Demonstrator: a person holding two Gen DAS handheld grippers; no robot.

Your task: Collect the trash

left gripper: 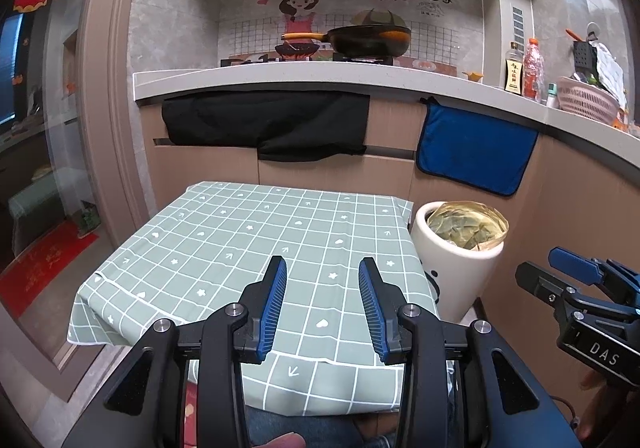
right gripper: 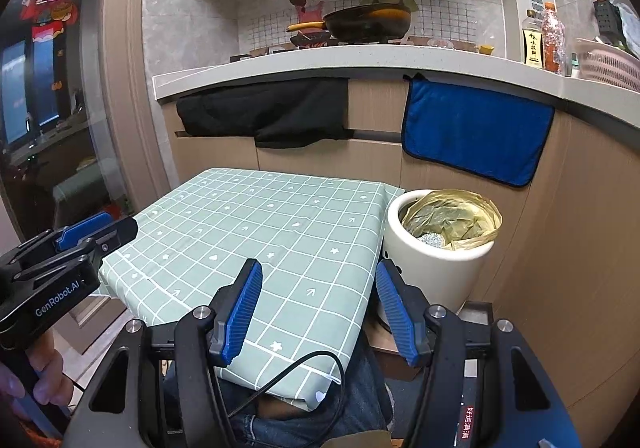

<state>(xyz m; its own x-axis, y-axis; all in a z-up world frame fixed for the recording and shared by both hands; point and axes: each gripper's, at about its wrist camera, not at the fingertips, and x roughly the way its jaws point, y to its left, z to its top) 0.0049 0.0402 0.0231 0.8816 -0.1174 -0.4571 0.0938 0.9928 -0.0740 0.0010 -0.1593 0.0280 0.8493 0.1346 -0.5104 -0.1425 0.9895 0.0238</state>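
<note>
Both grippers, left (left gripper: 322, 304) and right (right gripper: 319, 310), hang spread over the cloth (left gripper: 248, 248) (bin (right gripper: 436, 264) at right).

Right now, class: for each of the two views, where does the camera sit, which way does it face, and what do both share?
Left wrist: on the left gripper, facing forward over the checked table toward the kitchen counter; own open fingers, right gripper at right edge.
Right wrist: on the right gripper, facing likewise; own open fingers, jeans, left gripper at left edge.
Shared: table, white bin, blue towel, pan.
</note>
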